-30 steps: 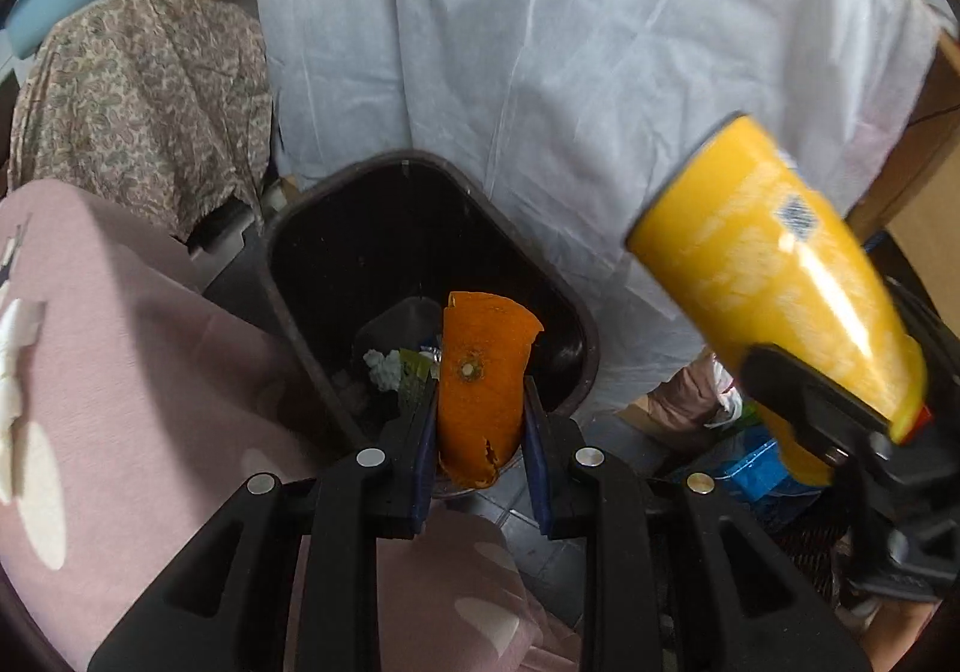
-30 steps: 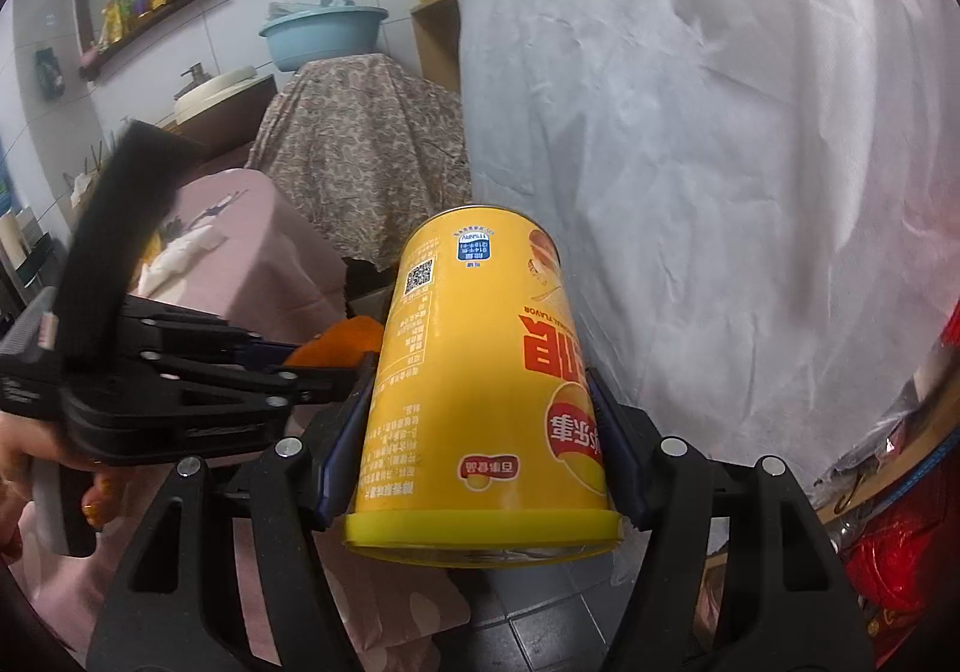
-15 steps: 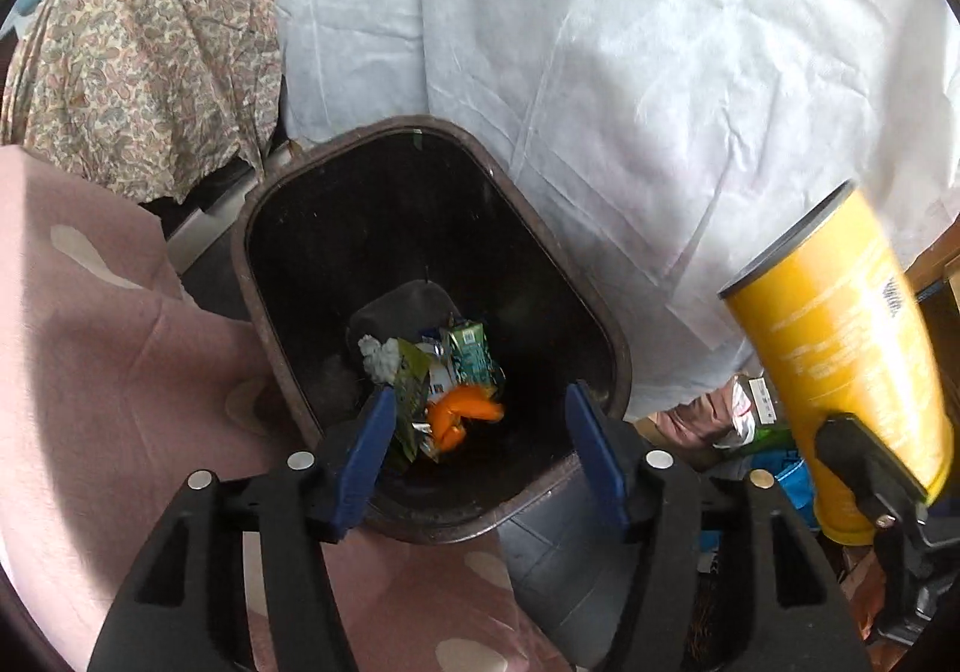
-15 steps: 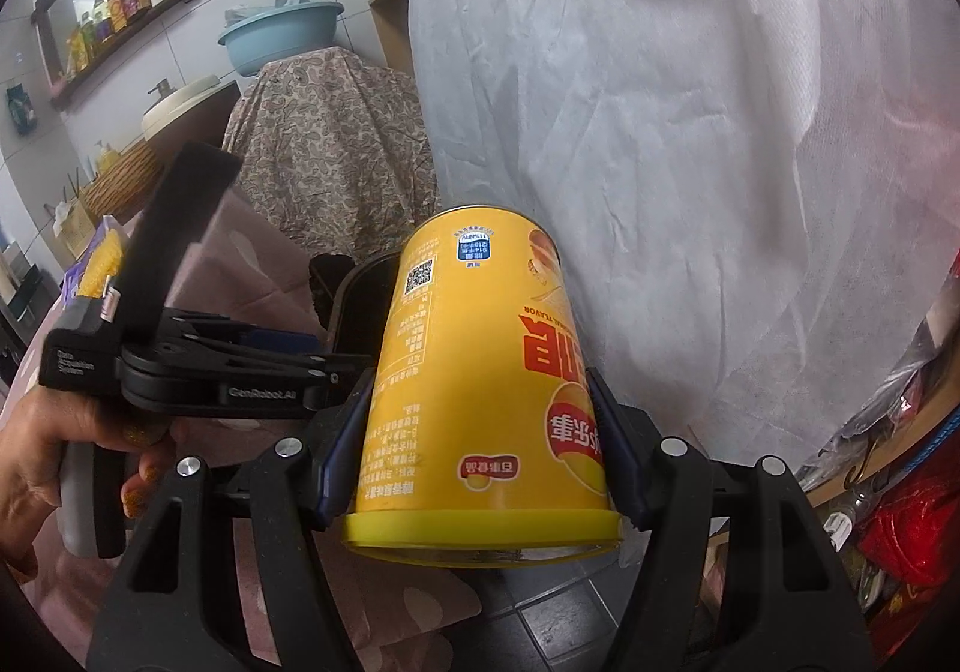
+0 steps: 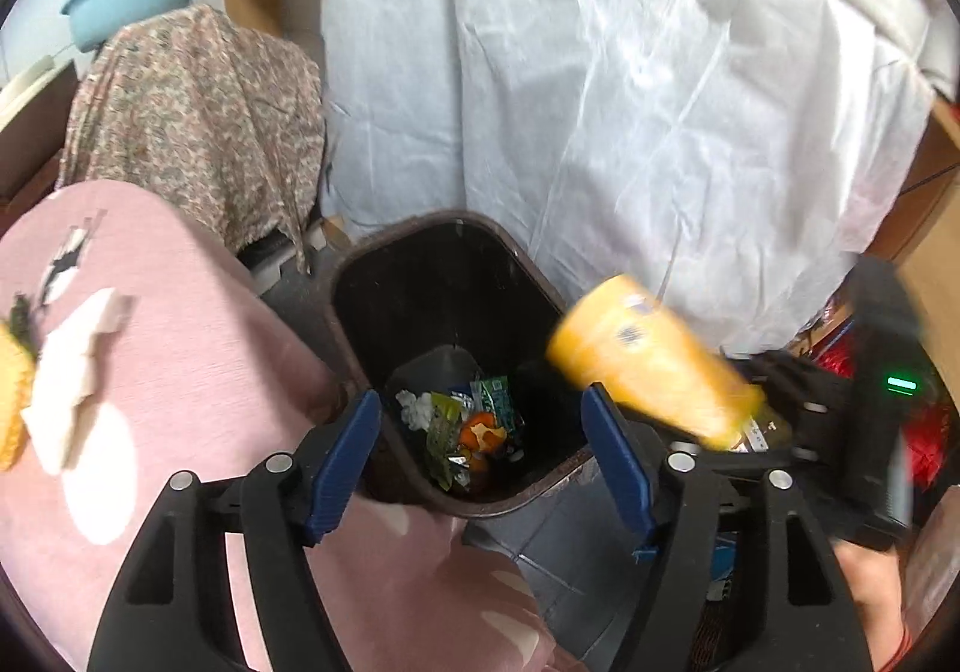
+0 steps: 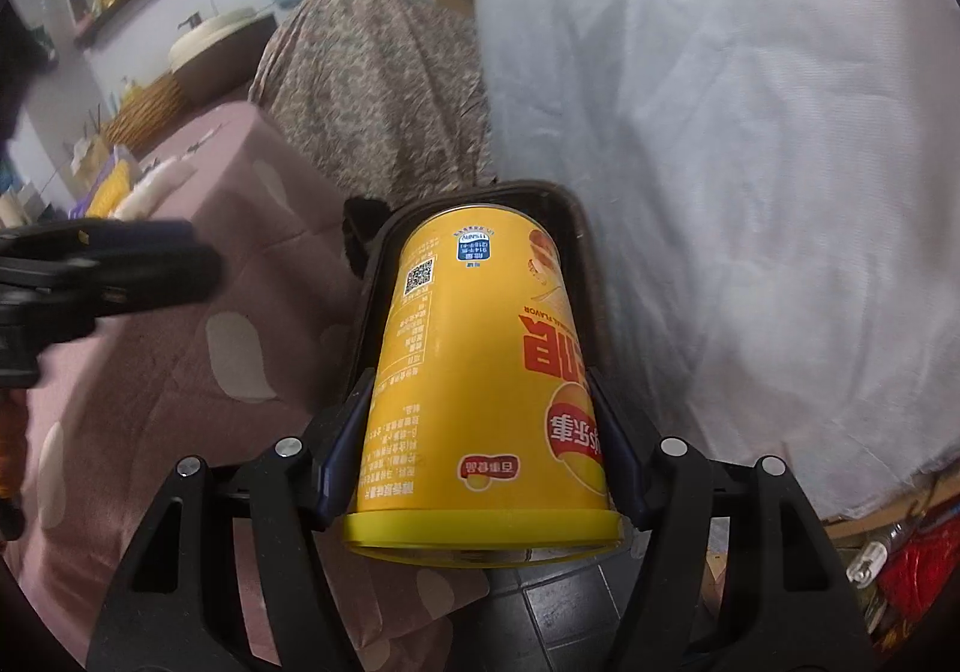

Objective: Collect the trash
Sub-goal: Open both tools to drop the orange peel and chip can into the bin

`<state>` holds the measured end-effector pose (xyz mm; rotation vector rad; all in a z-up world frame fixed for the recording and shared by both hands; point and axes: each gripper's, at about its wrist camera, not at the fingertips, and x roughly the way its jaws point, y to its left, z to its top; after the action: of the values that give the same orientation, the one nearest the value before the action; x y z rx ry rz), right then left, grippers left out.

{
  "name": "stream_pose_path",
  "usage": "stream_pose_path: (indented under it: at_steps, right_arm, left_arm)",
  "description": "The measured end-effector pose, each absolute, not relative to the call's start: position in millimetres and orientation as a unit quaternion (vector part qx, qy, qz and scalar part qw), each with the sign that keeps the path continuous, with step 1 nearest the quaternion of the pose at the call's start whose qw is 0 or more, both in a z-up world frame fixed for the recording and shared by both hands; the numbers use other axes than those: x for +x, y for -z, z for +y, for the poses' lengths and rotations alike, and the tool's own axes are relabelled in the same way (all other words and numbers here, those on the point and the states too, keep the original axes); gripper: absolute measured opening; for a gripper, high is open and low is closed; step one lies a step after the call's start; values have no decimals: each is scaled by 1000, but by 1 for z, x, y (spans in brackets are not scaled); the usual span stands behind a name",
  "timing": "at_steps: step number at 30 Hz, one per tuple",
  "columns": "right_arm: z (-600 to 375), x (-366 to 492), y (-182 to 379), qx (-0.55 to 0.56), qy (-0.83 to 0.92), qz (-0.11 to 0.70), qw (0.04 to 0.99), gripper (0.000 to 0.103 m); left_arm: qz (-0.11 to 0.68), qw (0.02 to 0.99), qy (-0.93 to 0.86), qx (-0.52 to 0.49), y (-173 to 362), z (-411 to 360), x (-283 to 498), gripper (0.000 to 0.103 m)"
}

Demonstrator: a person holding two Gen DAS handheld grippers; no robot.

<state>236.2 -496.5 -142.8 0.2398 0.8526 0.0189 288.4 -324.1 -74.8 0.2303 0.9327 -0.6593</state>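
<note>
A dark brown trash bin (image 5: 360, 276) stands on the floor beside the pink-clothed table. Inside lie wrappers and the orange peel (image 5: 480, 432). My left gripper (image 5: 480, 450) is open and empty, above the bin's near rim. My right gripper (image 6: 480, 444) is shut on a yellow chip can (image 6: 480, 372), upside down, its far end over the bin's rim (image 6: 564, 204). In the left wrist view the chip can (image 5: 648, 372) is blurred and tilts over the bin's right edge.
A pink tablecloth (image 5: 180, 372) with a sponge-like white piece (image 5: 66, 390) lies at left. A floral cloth (image 5: 198, 120) covers furniture behind. A white sheet (image 5: 600, 102) hangs behind the bin. Red clutter (image 5: 924, 432) sits at right.
My left gripper opened and the orange peel dropped into the bin. The left gripper then pulled back. The right gripper moved the chip can over the bin.
</note>
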Motion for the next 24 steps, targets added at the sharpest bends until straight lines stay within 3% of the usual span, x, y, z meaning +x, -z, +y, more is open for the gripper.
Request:
stream_pose_path:
  at_steps: [5,24]
  right_arm:
    - [-479,278,166,94,-41,466,878,67]
    - [-467,408,303,12,-3,688,726,67]
  left_arm:
    - [407,854,308,102,53,-297,274,77]
    - [390,881,252,88,30,-211,277,79]
